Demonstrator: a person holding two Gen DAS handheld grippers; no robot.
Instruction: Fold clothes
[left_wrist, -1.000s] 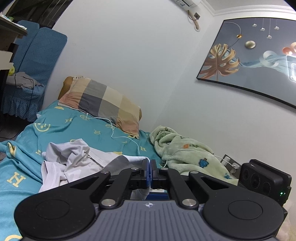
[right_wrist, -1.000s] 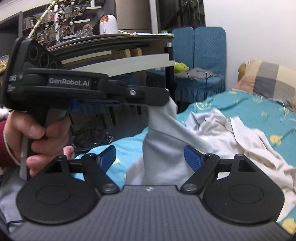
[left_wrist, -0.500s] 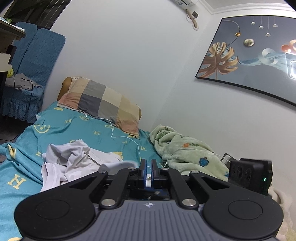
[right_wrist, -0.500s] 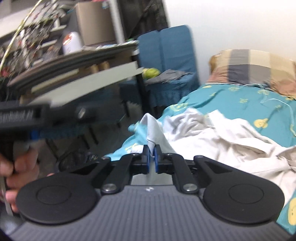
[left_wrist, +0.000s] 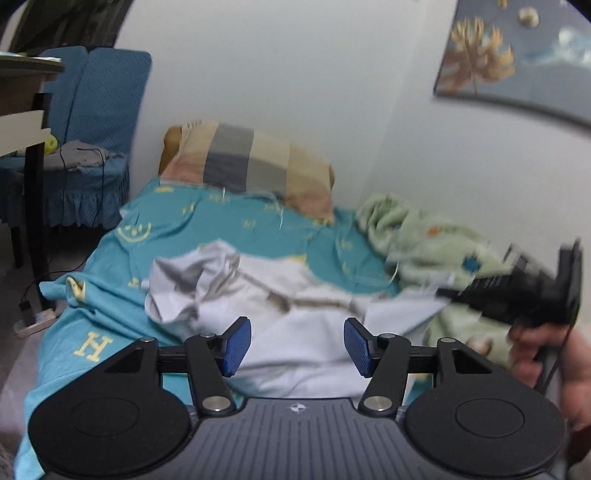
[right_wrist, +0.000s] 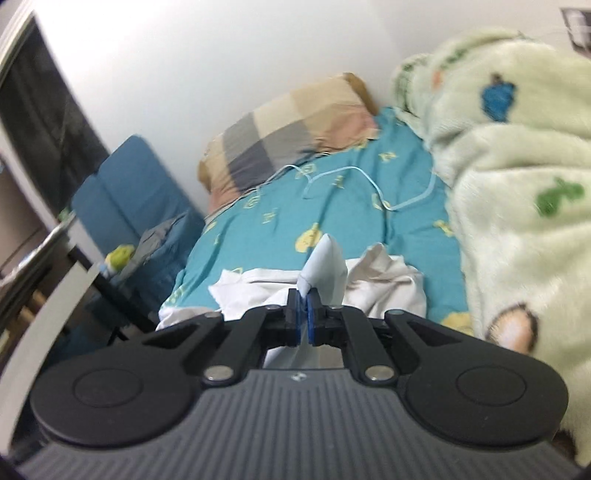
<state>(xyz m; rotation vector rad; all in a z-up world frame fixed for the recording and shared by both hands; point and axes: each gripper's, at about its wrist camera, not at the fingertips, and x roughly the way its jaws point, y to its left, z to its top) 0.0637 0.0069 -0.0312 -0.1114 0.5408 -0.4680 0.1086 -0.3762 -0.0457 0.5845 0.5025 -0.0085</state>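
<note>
Two grippers over one pale garment (left_wrist: 295, 325), crumpled across the lower middle of the left wrist view on the teal bedsheet (left_wrist: 236, 225). Left gripper (left_wrist: 297, 347): jaws opening, cloth lies below and between them, pads not pressing it. Right gripper (right_wrist: 304, 317): jaws clenched on a pinched peak of the same garment at centre frame; also seen blurred at right edge of left view, held in a hand (left_wrist: 535, 354). Fabric looks thin, light, limp, likely to sag and bunch, won't hold shape, may slip from a shallow pinch. Best hold probably a hem edge or corner, not the wadded middle. Plaid pillow (left_wrist: 251, 162) upper centre, green fleece blanket (right_wrist: 517, 155) at right, both apart from garment.
</note>
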